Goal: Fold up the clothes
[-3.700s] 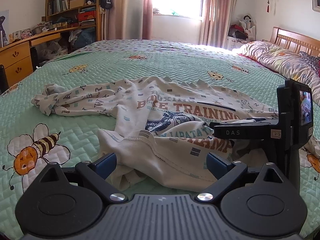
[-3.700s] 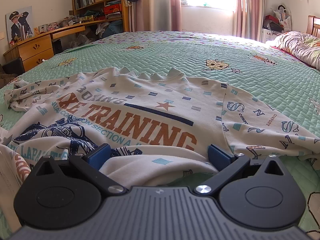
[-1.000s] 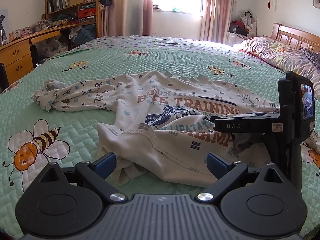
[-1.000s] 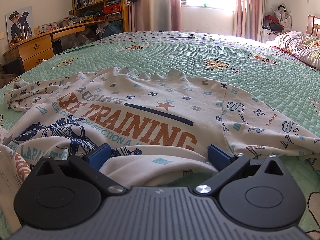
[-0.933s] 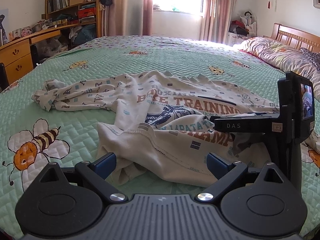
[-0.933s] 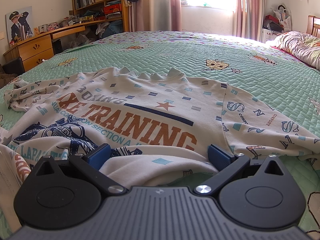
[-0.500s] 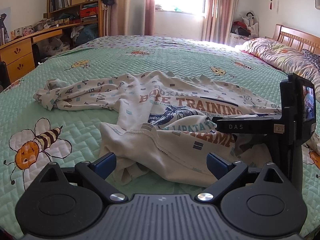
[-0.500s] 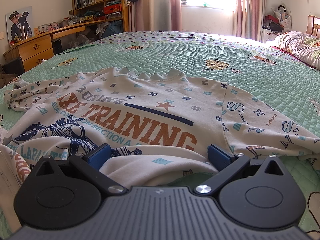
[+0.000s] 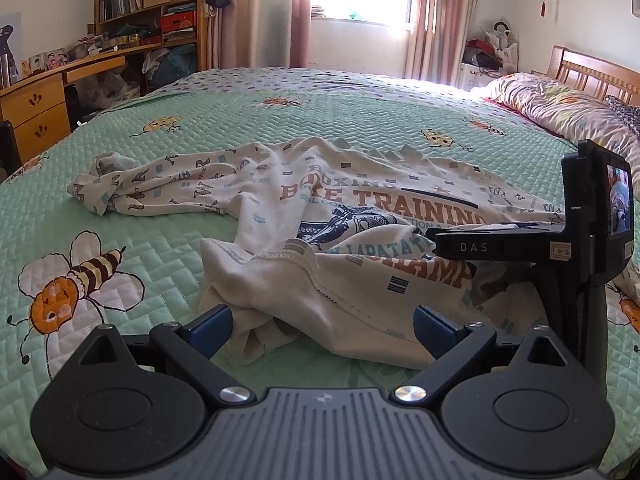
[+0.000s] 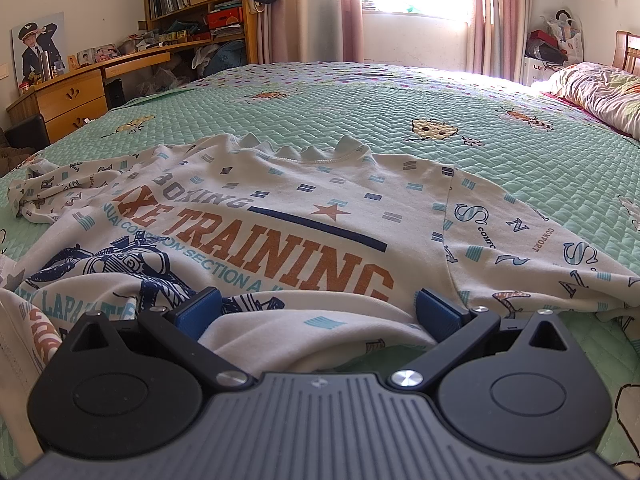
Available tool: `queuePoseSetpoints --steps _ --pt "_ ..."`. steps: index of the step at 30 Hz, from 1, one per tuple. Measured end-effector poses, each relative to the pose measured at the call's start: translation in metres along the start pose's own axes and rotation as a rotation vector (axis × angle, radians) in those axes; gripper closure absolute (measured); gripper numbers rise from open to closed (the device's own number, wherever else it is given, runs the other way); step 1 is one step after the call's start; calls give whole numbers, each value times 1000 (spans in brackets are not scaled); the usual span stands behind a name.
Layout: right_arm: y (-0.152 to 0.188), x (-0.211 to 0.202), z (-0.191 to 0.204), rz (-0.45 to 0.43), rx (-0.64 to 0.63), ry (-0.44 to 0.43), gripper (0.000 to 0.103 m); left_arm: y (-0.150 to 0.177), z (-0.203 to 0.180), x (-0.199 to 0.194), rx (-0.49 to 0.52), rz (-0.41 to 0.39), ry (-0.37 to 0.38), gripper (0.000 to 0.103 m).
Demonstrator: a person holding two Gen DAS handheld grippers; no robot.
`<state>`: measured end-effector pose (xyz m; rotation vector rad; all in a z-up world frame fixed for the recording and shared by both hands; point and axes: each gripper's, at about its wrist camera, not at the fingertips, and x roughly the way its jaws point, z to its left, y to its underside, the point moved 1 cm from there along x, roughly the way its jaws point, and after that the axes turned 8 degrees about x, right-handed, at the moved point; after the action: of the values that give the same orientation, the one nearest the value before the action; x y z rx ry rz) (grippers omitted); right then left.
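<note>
At six o'clock in the left wrist view, left tongs (image 9: 322, 326) spread wide, released, grasping nothing, set just short of the bunched hem (image 9: 288, 280). At three o'clock of that view, right tongs (image 9: 472, 246) seen side-on, low over the cloth. From the right wrist view, right tongs (image 10: 318, 312) likewise spread wide, a fold of the shirt (image 10: 280, 216) bulging up between the blue pads (image 10: 200, 312) but not clamped. Farther out, toward twelve o'clock, shirt lying chest-up on the green quilted bed (image 10: 400, 92), neckline at the far edge, one sleeve (image 9: 160, 188) twisted away at ten o'clock, the other flat at two o'clock. Lower part rucked and turned back over the print. Judged light, soft, limp knit; likely to sag and drag on the quilt, not slippery, not fragile. Best hold judged at the two hem corners, pinching both layers, then drawing taut to flatten. Beyond the bed, wooden desk (image 10: 76, 92), shelves and curtained window.
</note>
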<state>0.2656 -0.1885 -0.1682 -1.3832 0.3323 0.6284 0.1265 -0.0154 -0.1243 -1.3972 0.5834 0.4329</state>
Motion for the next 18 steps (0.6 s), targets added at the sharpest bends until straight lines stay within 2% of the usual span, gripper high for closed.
queuePoseSetpoints --steps 18 --pt "0 0 0 0 0 0 0 0 3 0 -15 -2 -1 6"
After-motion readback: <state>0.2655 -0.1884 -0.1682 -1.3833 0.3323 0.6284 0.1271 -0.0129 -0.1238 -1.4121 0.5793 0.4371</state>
